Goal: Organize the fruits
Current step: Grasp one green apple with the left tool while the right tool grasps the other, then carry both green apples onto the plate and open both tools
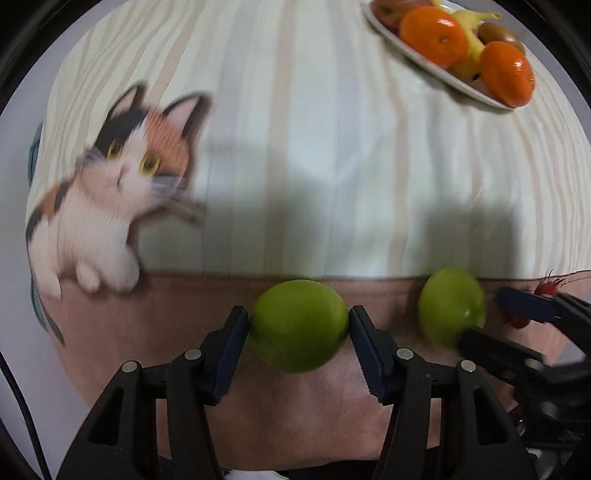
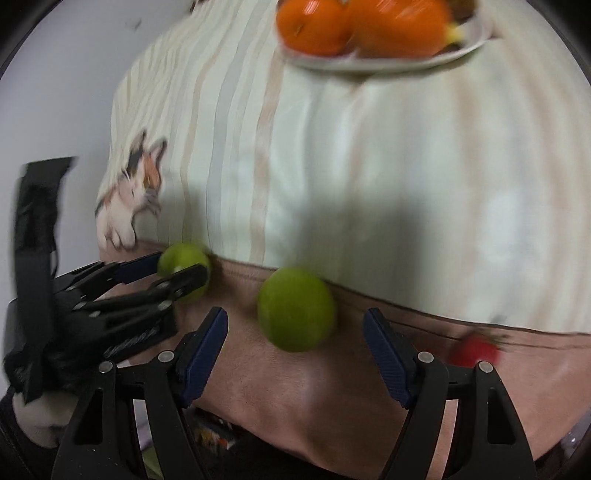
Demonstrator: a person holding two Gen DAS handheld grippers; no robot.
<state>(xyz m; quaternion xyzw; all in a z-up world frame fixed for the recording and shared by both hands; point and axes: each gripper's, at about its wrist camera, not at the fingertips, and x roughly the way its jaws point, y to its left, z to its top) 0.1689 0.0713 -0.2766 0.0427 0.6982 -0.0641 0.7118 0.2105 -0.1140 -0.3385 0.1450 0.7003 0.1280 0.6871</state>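
Fruit sat in two places on your cloth-covered table. At about one o'clock in the left wrist view a white plate (image 1: 424, 59) carried two oranges (image 1: 433, 37), a yellow banana (image 1: 469, 18), a brown kiwi (image 1: 498, 35) and a reddish fruit at its far end that was too cut off to name. Nearer you, on the brown band of the cloth (image 1: 295, 147), lay two green limes and a small red fruit (image 2: 474, 350), blurred, at about four o'clock in the right wrist view. Your left tongs (image 1: 299, 325) pointed down at six o'clock in their own view, and both blue pads (image 1: 360, 325) pressed against the sides of the first lime (image 1: 299, 325), so that lime was gripped at a middling width. Whether it had left the cloth you could not tell from either view. Your right tongs (image 2: 295, 325) stood wide, with the second lime (image 2: 295, 314) between the fingers and a clear gap on each side, neither pad touching it. In the left wrist view those right tongs (image 1: 476, 314) reached in from three o'clock around that same lime (image 1: 450, 306), just beside the gripped one. A printed calico cat (image 1: 122, 177) filled the cloth at nine o'clock, well apart from the plate. Both views were smeared by motion.
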